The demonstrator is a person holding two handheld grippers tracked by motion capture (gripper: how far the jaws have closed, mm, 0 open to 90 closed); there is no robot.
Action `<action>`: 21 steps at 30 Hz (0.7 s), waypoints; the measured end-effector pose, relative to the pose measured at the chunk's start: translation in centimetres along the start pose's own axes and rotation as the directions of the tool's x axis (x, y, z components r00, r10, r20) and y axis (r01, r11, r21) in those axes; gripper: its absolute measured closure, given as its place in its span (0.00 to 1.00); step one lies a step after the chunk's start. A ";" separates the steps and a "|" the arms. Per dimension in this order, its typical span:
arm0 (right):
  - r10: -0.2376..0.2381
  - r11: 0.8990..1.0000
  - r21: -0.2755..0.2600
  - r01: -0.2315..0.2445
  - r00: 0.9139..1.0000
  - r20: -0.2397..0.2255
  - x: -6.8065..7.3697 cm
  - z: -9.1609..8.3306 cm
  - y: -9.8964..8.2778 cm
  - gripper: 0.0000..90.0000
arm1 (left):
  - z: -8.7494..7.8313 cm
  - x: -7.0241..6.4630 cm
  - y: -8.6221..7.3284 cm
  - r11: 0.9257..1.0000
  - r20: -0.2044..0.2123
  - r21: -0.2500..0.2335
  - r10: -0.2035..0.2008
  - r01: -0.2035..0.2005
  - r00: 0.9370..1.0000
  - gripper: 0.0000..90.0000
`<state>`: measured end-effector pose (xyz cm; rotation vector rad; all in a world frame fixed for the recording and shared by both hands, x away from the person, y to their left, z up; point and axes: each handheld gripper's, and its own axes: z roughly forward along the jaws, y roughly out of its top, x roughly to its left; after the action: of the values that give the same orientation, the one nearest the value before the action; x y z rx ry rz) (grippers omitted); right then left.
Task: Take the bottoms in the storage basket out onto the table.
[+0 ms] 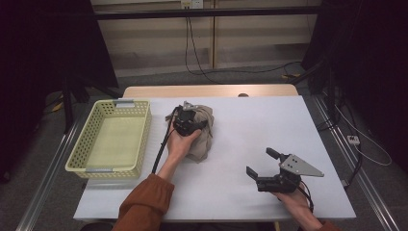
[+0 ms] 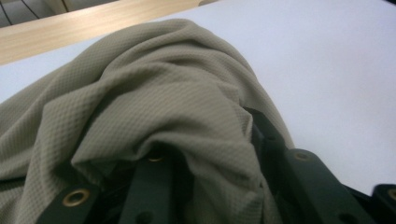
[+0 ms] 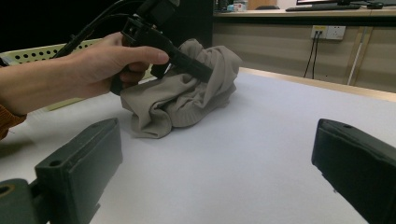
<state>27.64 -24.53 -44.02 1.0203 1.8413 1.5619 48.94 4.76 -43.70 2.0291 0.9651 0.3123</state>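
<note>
Centrally, toward the far side of the white table (image 1: 250,144), you have the khaki cloth (image 1: 202,132) lying in a crumpled heap, just right of the yellow basket (image 1: 113,139) but not touching it. Its near end trails toward you in a loose fold.

Your left gripper (image 1: 186,120) is down in the top of the heap. In the left gripper view the cloth (image 2: 163,102) drapes over and between both black jaws, bunched in the gap; the jaws stand narrow, and whether the pads press on the fabric you cannot tell, since the folds hide them. In the right gripper view your left hand (image 3: 88,70) wraps the tool's body, with one jaw reaching into the fabric (image 3: 187,98).

Your right gripper (image 1: 262,166) sits well apart, near and to the right, held low over bare table. Its jaws stand wide with nothing between them, pointing left and away from you toward the heap.

Left of everything, the basket stands level, with metal clips on its far and near rims. Cables run across the floor beyond the table.
</note>
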 end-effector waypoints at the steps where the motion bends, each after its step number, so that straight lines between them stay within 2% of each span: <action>1: 0.000 1.000 0.001 0.000 1.000 0.001 0.0 0.0 0.0 0.02 | 0.1 0.0 -0.1 1.000 0.003 0.008 0.008 -0.008 1.000 0.73; 4: 0.000 1.000 0.000 0.000 1.000 0.001 0.0 0.0 0.0 0.02 | 0.5 -0.2 -0.2 1.000 -0.001 0.005 -0.008 0.008 1.000 0.72; 6: 0.001 1.000 0.001 -0.001 1.000 0.001 0.0 0.0 0.0 0.02 | 0.7 -0.2 -0.3 1.000 0.010 0.009 -0.005 0.005 1.000 0.72; 10: 0.000 1.000 0.000 0.000 1.000 0.000 0.0 0.0 0.0 0.02 | 1.0 0.0 -0.4 1.000 0.013 0.026 0.017 -0.017 1.000 0.70; 12: 0.004 1.000 -0.001 -0.004 1.000 0.001 0.0 0.0 0.0 0.02 | 1.3 0.1 -0.5 0.999 0.031 0.030 0.014 -0.015 0.999 0.68; 13: 0.004 1.000 -0.001 -0.004 1.000 0.001 0.0 0.0 0.0 0.02 | 1.4 0.2 -0.5 0.998 0.028 0.045 0.037 -0.038 0.999 0.67; 15: 0.005 1.000 -0.001 -0.005 1.000 0.002 0.0 0.0 0.0 0.02 | 1.7 0.0 -0.5 0.998 0.035 0.051 0.020 -0.022 0.999 0.64; 16: 0.007 1.000 0.000 -0.007 1.000 0.002 0.0 0.0 0.0 0.02 | 1.8 0.0 -0.4 0.996 0.034 0.074 0.044 -0.046 0.998 0.62; 18: 0.011 1.000 0.001 -0.011 1.000 0.003 0.0 0.0 0.0 0.02 | 2.0 -0.1 -0.3 0.995 0.031 0.084 0.057 -0.059 0.998 0.59; 21: 0.007 1.000 -0.001 -0.007 1.000 0.003 0.0 0.0 0.0 0.02 | 2.0 -0.1 -0.3 0.996 0.043 0.079 0.046 -0.049 0.998 0.55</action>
<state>27.64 -24.59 -44.04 1.0292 1.8369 1.5640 49.75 3.56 -45.18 2.1256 0.9188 0.2602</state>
